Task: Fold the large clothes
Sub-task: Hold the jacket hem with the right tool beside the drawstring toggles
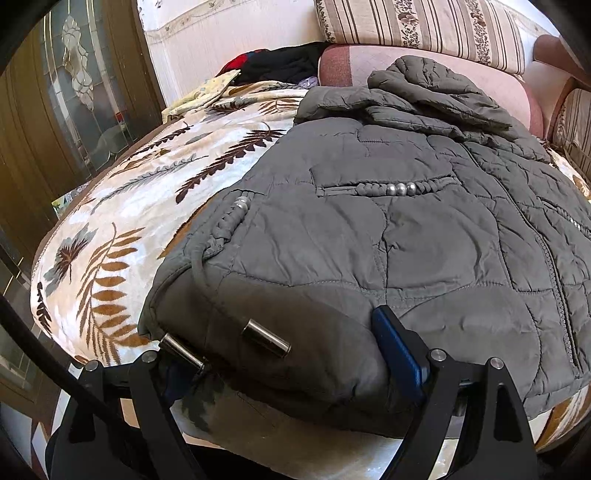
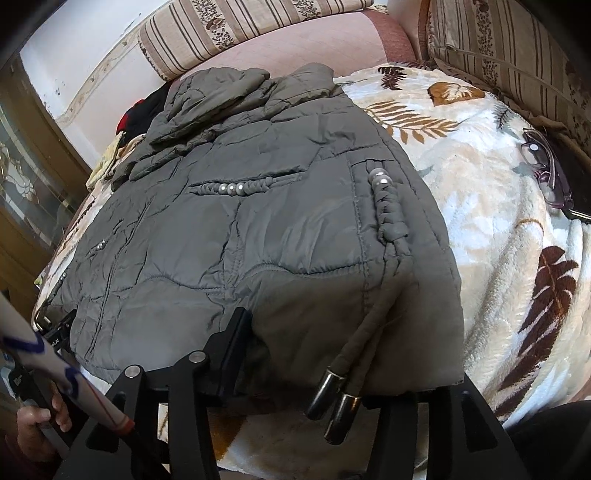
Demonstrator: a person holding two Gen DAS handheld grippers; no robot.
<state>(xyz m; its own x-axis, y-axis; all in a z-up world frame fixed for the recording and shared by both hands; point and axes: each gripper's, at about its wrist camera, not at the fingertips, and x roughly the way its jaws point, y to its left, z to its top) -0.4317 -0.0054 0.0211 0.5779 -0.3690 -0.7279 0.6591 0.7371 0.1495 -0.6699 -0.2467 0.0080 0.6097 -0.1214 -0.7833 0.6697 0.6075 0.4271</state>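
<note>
Leaf-patterned blanket over a bed, striped cushions and a pink bolster at the far side. Item: grey quilted jacket, spread flat ahead of both my jaws, hem nearest me, hood bunched at the far end. My left gripper stands wide apart at the hem's corner, one blue pad against the fabric, not clamped. My right gripper is at the opposite hem corner; whether its jaws press the cloth I cannot tell. Metal-tipped drawcords hang between its fingers. Purple spectacles lie well off to its right.
</note>
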